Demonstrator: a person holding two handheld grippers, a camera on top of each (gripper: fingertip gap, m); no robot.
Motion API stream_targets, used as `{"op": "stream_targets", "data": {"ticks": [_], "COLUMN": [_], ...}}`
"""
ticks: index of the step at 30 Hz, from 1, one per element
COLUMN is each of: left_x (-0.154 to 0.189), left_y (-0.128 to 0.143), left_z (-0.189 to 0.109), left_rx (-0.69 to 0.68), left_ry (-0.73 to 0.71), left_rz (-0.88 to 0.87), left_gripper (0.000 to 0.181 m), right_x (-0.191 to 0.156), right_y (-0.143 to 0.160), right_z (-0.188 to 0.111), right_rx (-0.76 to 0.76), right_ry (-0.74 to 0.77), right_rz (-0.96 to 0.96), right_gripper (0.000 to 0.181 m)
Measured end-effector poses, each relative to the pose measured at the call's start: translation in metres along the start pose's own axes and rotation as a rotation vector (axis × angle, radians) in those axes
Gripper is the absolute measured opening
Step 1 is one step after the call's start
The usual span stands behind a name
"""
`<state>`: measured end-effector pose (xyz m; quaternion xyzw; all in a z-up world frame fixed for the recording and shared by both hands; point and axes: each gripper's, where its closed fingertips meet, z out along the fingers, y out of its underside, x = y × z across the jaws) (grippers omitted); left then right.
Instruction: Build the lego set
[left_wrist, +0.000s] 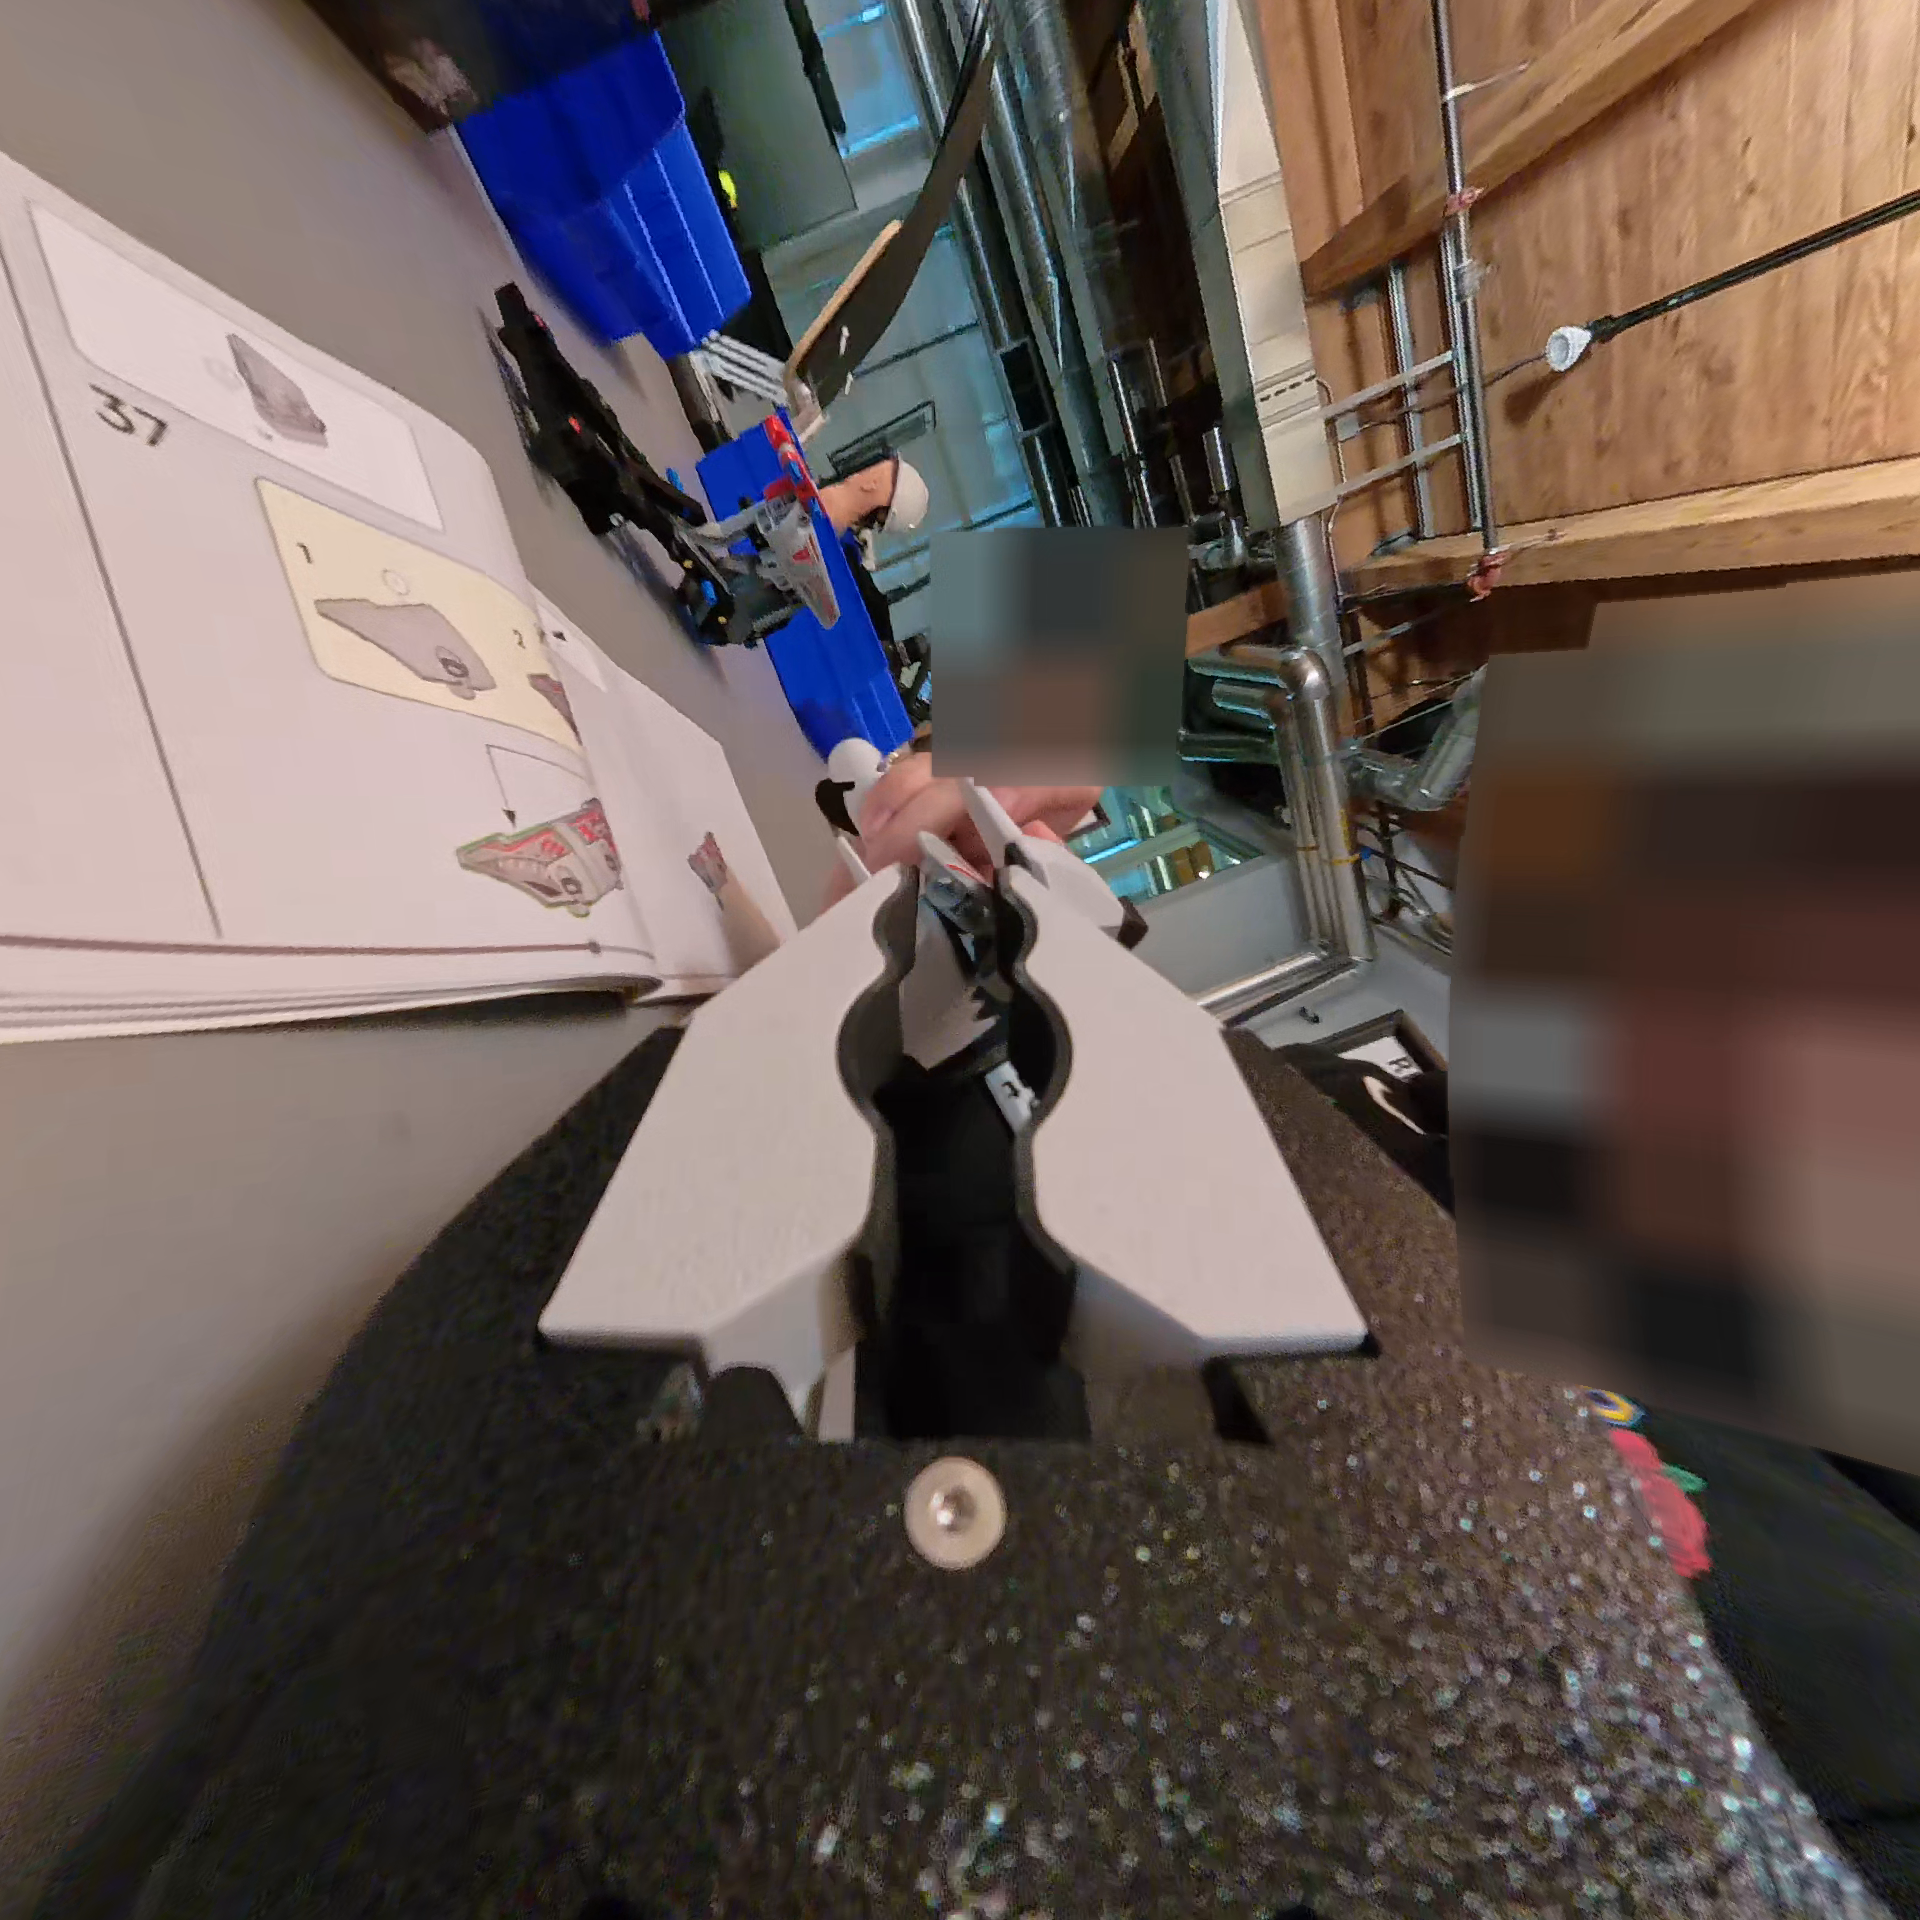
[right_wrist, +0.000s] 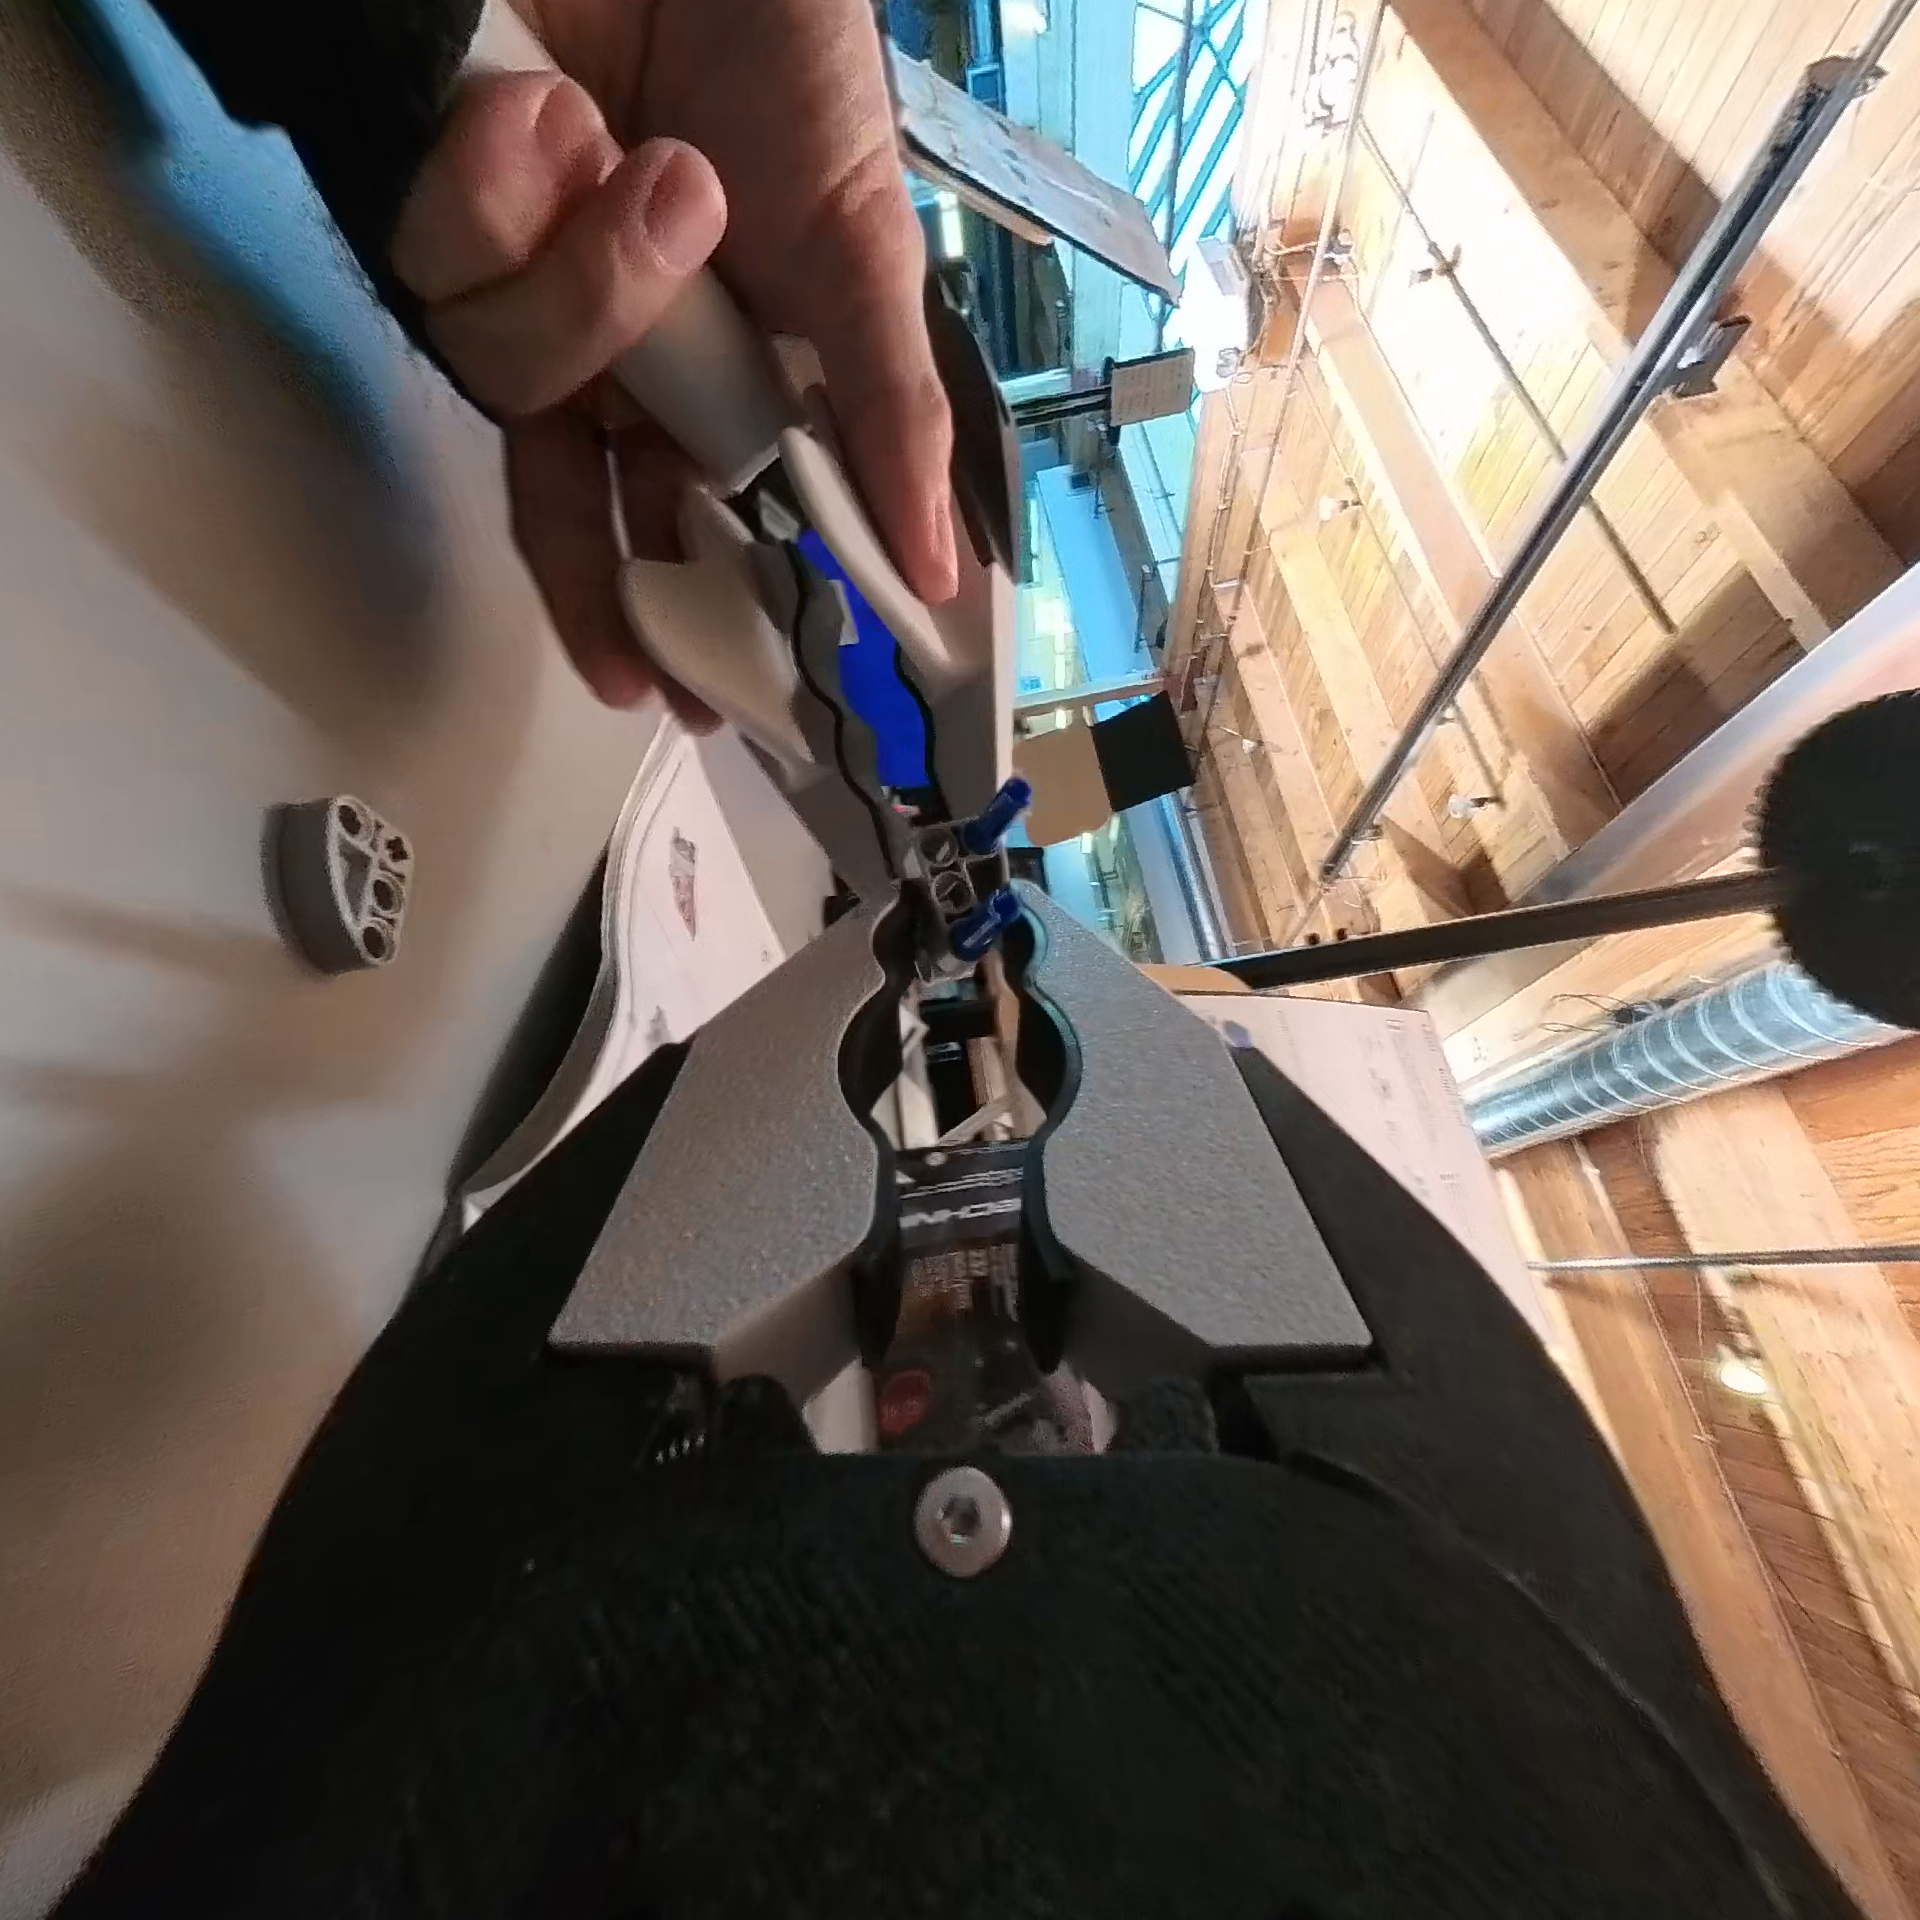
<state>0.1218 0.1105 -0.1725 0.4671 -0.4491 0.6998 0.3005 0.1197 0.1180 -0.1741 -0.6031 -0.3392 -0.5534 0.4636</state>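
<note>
In the left wrist view my left gripper is shut on a small grey and white lego assembly held up off the table. The right gripper, in a hand, meets it from the far side. In the right wrist view my right gripper is shut on the same small grey assembly, which has two blue pins sticking out. The left gripper, held by a hand, clamps the assembly from above. A loose grey lego beam piece lies on the table to the left.
An open instruction booklet lies on the table at left. Beyond it are a black lego model, a partly built grey, red and blue model and blue bins. A black foam-tipped rod hangs at right.
</note>
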Motion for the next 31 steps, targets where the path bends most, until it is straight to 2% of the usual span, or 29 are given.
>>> {"op": "stream_targets", "data": {"ticks": [1, 3, 6, 9, 10, 13, 17, 20, 24, 27, 31], "left_x": [-0.002, -0.006, 0.003, 0.002, 0.0, -0.003, -0.003, -0.004, -0.004, -0.002, -0.002], "left_y": [-0.001, -0.007, -0.015, -0.012, -0.009, 0.005, 0.025, 0.032, 0.034, 0.038, 0.042], "left_z": [-0.001, -0.005, -0.014, -0.019, -0.02, -0.021, -0.012, -0.003, 0.001, 0.003, 0.0], "left_rx": [0.009, 0.052, 0.09, 0.061, 0.032, -0.081, -0.247, -0.288, -0.299, -0.317, -0.338], "left_ry": [-0.022, -0.085, -0.085, -0.127, -0.152, -0.227, -0.286, -0.297, -0.286, -0.269, -0.27], "left_rz": [0.046, 0.168, 0.256, 0.347, 0.386, 0.595, 0.884, 0.937, 1.0, 1.049, 1.076], "left_gripper": [0.009, 0.006, 0.005, 0.004, 0.004, 0.004, 0.004, 0.005, 0.004, 0.004, 0.004], "right_x": [-0.005, -0.014, -0.016, -0.02, -0.023, -0.025, -0.008, -0.013, -0.033, -0.04, -0.045], "right_y": [0.0, 0.0, -0.01, -0.008, -0.009, -0.016, -0.017, -0.007, -0.009, -0.011, -0.018], "right_z": [0.001, 0.001, -0.003, -0.003, -0.005, -0.016, -0.027, -0.029, -0.031, -0.028, -0.025], "right_rx": [0.007, 0.016, 0.089, 0.097, 0.108, 0.147, 0.173, 0.111, 0.086, 0.076, 0.099], "right_ry": [-0.027, -0.083, -0.143, -0.192, -0.233, -0.409, -0.546, -0.633, -0.75, -0.763, -0.771], "right_rz": [0.022, 0.048, 0.118, 0.198, 0.235, 0.501, 0.891, 1.068, 1.112, 1.067, 0.994], "right_gripper": [0.015, 0.02, 0.03, 0.025, 0.03, 0.043, 0.032, 0.03, 0.02, 0.021, 0.013]}}
